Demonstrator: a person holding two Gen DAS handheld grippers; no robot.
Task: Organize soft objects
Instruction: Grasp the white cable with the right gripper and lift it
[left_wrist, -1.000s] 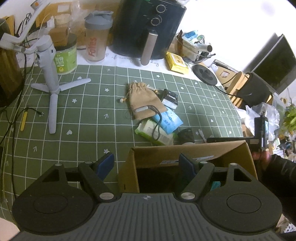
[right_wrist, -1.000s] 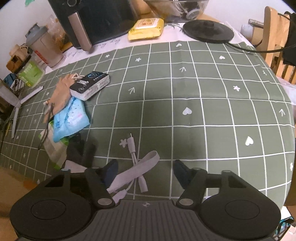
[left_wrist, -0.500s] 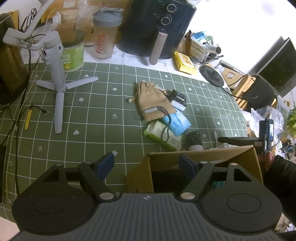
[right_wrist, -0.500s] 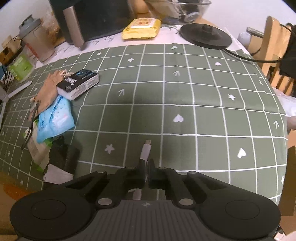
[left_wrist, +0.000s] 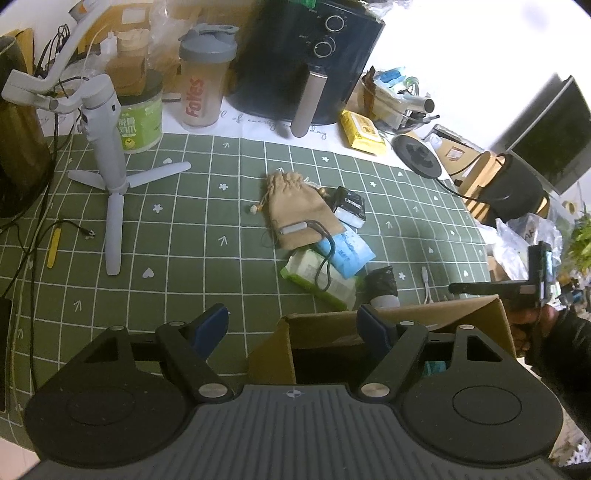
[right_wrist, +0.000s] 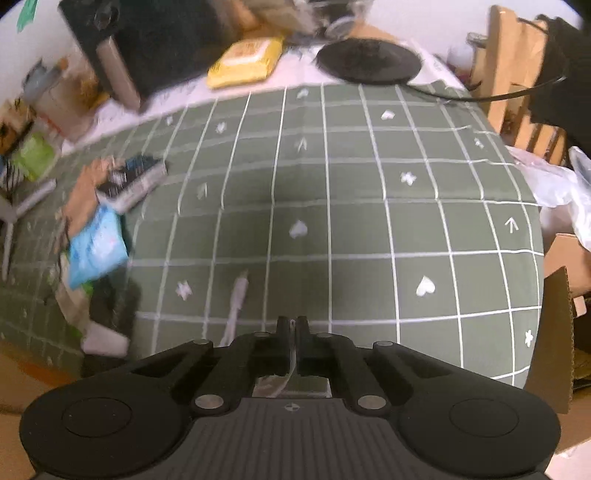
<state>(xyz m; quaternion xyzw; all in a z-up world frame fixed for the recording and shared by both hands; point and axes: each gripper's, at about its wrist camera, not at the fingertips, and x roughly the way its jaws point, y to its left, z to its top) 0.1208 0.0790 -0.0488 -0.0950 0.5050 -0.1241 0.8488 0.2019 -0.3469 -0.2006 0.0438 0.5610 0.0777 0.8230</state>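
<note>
The right gripper (right_wrist: 290, 328) is closed on a thin white charging cable (right_wrist: 236, 299), whose free end trails out over the green grid-patterned tablecloth (right_wrist: 369, 221). The left gripper (left_wrist: 291, 325) is held wide open and empty over the near corner of an open brown cardboard box (left_wrist: 424, 314). Something teal can be glimpsed inside the box, so some sorting may already be done, though this cannot be confirmed. Most of the work appears to be left: a tan drawstring pouch (left_wrist: 299, 214), a blue tissue pack (left_wrist: 351, 253), a green-and-white wipes pack (left_wrist: 317, 275), a small black-and-white packet (left_wrist: 349, 206) and a crumpled black item (left_wrist: 380, 282) are clustered together on the cloth just beyond the box. The cable is judged to be the item currently being moved.
</note>
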